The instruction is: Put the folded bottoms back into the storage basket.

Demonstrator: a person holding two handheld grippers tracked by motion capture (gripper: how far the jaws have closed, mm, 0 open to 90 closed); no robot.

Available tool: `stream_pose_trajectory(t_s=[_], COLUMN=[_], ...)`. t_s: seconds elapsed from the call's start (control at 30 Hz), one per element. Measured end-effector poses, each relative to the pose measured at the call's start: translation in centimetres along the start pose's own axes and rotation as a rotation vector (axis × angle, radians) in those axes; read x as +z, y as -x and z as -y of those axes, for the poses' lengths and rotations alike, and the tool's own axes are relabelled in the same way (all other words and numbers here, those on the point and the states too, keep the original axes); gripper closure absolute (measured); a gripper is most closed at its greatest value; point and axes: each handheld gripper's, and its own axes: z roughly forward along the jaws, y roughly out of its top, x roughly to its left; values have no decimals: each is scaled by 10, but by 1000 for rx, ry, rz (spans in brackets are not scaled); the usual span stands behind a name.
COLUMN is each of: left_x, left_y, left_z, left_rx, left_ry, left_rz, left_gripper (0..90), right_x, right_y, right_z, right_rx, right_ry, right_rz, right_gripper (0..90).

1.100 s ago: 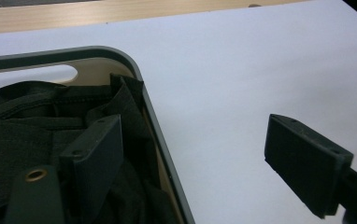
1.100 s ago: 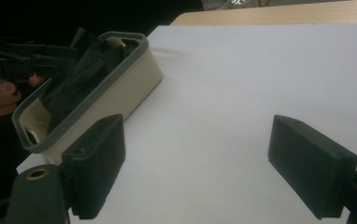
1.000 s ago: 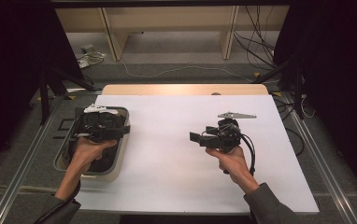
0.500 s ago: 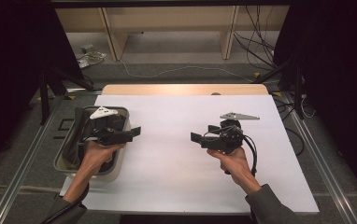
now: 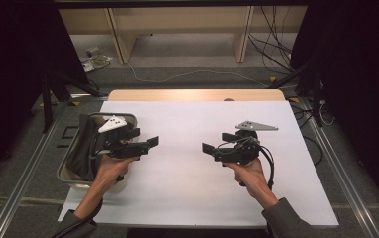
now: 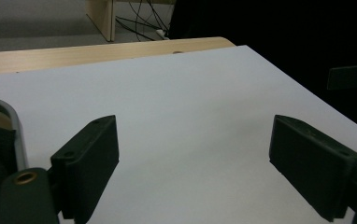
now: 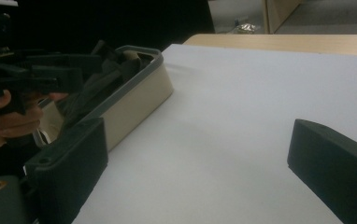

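Holding my left gripper (image 5: 148, 143) just inside the right rim of the tray (image 5: 128, 117), I see its jaws spread wide over bare white table (image 5: 187, 198) with nothing between them. My right gripper (image 5: 216, 146) sits well apart across the table, pointing back toward the left one; its jaws have just been opening and stand wide, empty too. Beyond the left gripper, the tray rests at the table's left edge, beige-walled with a grey rim, and holds a dark cloth (image 5: 81, 148), bunched up. From the right gripper view it might be more than one piece; the folds are too dim to tell.
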Motion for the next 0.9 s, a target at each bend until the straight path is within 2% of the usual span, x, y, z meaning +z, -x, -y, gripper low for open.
stream_pose_trajectory(t_s=[0.23,0.47,0.67,0.9], left_x=[4,6,8,6], left_y=[10,17,23,28], left_z=[7,14,20,25], left_rx=[29,53,90,133], left_ry=[19,41,42,66], left_rz=[15,54,95,114], left_gripper=[155,143,122,107], right_x=[-4,-6,-8,-9], right_y=[3,4,4,4], right_z=[2,5,7,10], right_rx=[-1,-9,-21,-31], right_ry=[22,32,40,40], right_rz=[-1,-4,-3,-5], right_gripper=[49,31,24,23])
